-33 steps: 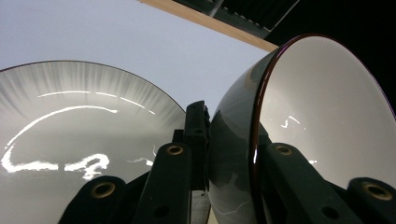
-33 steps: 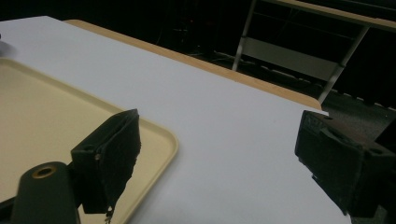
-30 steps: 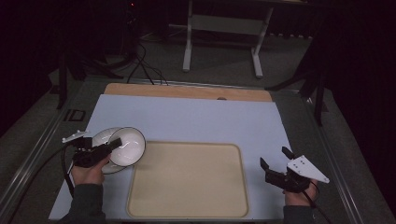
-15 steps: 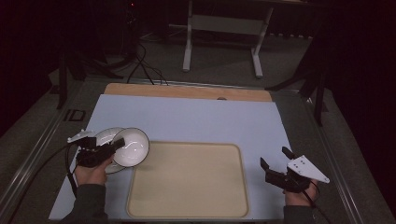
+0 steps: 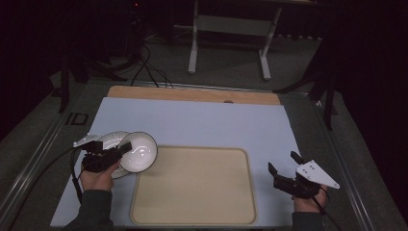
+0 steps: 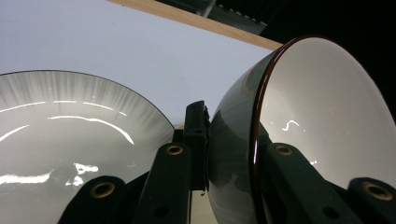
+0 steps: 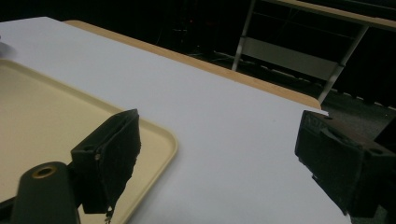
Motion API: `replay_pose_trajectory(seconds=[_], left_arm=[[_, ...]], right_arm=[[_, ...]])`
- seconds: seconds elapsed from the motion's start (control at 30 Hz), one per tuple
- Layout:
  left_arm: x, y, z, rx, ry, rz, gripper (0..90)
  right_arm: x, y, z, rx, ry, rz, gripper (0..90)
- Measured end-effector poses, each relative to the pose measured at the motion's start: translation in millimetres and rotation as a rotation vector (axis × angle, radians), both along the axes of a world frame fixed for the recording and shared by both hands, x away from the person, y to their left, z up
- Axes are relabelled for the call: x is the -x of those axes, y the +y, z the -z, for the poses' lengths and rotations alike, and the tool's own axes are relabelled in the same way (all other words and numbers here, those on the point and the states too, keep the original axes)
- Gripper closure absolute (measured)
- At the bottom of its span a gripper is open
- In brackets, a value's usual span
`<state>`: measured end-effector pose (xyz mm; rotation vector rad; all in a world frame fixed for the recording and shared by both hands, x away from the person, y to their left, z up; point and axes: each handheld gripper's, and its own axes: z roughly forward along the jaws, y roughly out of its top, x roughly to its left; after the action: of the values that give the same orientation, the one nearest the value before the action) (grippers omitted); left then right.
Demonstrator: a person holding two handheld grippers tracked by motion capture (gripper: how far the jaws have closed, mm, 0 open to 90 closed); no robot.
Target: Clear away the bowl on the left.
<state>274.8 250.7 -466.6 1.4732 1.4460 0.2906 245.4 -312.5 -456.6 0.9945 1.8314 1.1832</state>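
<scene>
My left gripper (image 5: 126,147) is shut on the rim of a white bowl (image 5: 140,151) with a dark red edge, holding it tilted on its side. One jaw lies on the grey outer wall and the other inside the bowl (image 6: 322,107), as the left gripper (image 6: 233,140) view shows. Just left of the bowl and under it, a white ribbed plate (image 5: 107,140) with a thin dark rim lies on the table; the plate (image 6: 70,126) looks near. The bowl hangs at the left edge of a beige tray (image 5: 192,185). My right gripper (image 5: 285,169) stands open off the tray's right side, nothing between its jaws (image 7: 224,154).
A pale blue mat (image 5: 202,122) covers the table, with a wooden strip (image 5: 192,95) along the far edge. The tray's corner (image 7: 154,135) lies by the right gripper's left jaw. A metal table frame (image 5: 228,29) stands on the dark floor behind.
The left hand has carried the bowl slightly to the right, closer to the tray's left edge. The right gripper has stayed still.
</scene>
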Motion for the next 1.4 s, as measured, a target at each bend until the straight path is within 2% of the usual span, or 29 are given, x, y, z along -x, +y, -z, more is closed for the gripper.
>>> replay_pose_trajectory(seconds=[1.4], left_arm=[[-2.8,-29.3,-1.0,0.020,-0.012,0.063,77.9]], right_arm=[[-0.1,0.1,0.0,0.000,0.000,-0.001,13.9]])
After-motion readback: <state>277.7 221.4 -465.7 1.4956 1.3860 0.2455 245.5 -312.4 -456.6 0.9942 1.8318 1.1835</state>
